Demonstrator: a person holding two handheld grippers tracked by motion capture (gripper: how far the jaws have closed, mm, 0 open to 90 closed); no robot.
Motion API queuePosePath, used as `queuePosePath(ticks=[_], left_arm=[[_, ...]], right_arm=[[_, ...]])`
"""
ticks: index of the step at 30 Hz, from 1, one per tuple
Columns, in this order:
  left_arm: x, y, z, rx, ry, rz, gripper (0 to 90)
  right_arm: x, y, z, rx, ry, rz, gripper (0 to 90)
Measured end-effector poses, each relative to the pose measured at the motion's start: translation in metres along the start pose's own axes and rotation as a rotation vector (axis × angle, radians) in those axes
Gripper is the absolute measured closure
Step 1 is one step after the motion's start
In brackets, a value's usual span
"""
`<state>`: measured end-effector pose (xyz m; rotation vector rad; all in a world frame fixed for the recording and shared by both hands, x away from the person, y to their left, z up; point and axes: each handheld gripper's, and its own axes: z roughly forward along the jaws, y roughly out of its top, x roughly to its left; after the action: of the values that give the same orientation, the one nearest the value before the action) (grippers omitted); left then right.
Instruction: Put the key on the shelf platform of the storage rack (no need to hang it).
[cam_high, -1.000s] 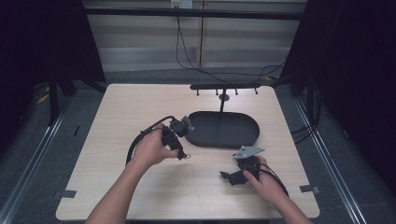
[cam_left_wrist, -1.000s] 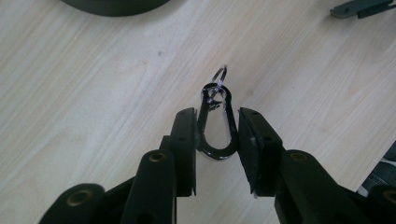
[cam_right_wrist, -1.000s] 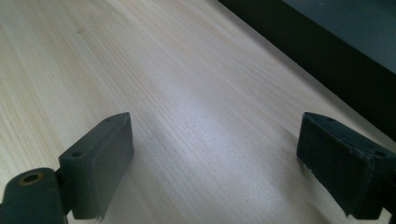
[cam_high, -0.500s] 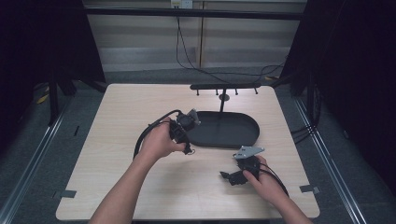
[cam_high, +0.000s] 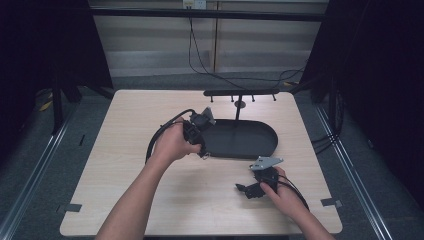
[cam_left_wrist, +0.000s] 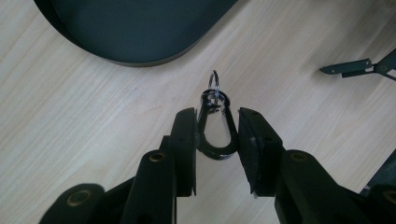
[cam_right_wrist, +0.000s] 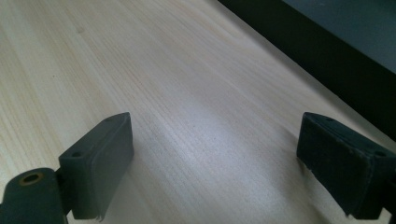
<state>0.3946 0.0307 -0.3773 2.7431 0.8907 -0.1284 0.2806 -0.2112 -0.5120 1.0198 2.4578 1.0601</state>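
Note:
My left gripper (cam_left_wrist: 217, 122) is shut on a black carabiner (cam_left_wrist: 215, 154) that carries a small silver key ring (cam_left_wrist: 214, 81) at its far end. It holds the carabiner a little above the wooden table, next to the rim of a black oval tray (cam_left_wrist: 140, 32). In the high view the left gripper (cam_high: 201, 149) sits at the left end of the tray (cam_high: 250, 145). My right gripper (cam_high: 246, 190) rests low near the table's front right. Its jaws stand wide apart with bare wood between them in the right gripper view (cam_right_wrist: 215, 154).
A black rack with several short pegs (cam_high: 241, 93) stands on a post behind the tray. Cables trail from both grippers. The right gripper's jaw tips (cam_left_wrist: 355, 67) show at the upper right of the left gripper view. The table's edges (cam_high: 200, 232) are dark floor all round.
My left hand has moved away from the person and slightly up, toward the tray's left end, carrying the carabiner. The right hand has stayed where it was.

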Motion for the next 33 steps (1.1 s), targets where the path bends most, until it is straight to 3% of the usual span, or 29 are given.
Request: queuePosePath(ticks=[13,33], left_arm=[[0.005,0.013,0.0,-0.015,0.001,-0.03,68.3],[0.003,0.039,0.008,-0.034,0.004,-0.025,68.4]], right_arm=[[0.0,0.0,0.0,-0.001,-0.001,-0.001,10.6],[0.0,0.0,0.0,0.001,0.0,-0.002,10.6]])
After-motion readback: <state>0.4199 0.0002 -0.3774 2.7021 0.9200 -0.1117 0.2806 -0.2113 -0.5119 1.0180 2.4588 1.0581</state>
